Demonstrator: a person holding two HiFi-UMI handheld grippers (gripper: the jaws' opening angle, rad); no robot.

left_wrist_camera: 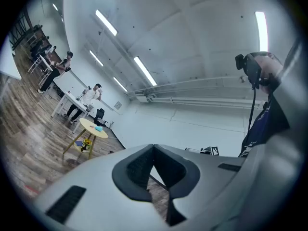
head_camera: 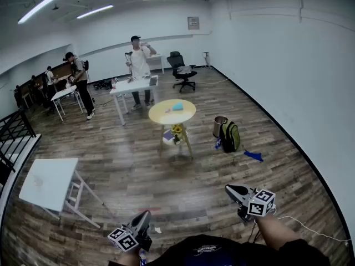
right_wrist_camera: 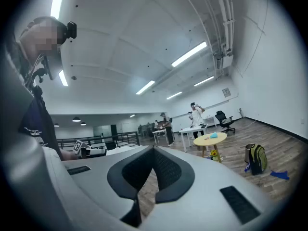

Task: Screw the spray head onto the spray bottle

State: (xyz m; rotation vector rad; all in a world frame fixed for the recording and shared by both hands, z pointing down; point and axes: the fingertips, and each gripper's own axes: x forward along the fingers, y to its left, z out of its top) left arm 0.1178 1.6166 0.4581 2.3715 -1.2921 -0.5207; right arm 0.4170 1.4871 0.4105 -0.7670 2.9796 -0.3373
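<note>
No spray bottle or spray head can be made out in any view. In the head view my left gripper (head_camera: pixel 145 218) is held low at the bottom, shut, with nothing between its jaws. My right gripper (head_camera: pixel 230 190) is at the lower right, also shut and empty. In the left gripper view the left gripper (left_wrist_camera: pixel 154 148) has its jaws meeting over wooden floor and faces the room. The right gripper (right_wrist_camera: pixel 154 150) looks the same in its own view. A small light-blue object (head_camera: pixel 177 107) lies on a round yellow table (head_camera: pixel 172 115) far ahead.
A white folding table (head_camera: pixel 47 182) stands at the near left by a black railing (head_camera: pixel 14 132). A green backpack (head_camera: pixel 229 136) and a blue cloth (head_camera: pixel 253 155) lie right of the round table. Farther back are a white desk (head_camera: pixel 133 87), an office chair (head_camera: pixel 182 71) and several people.
</note>
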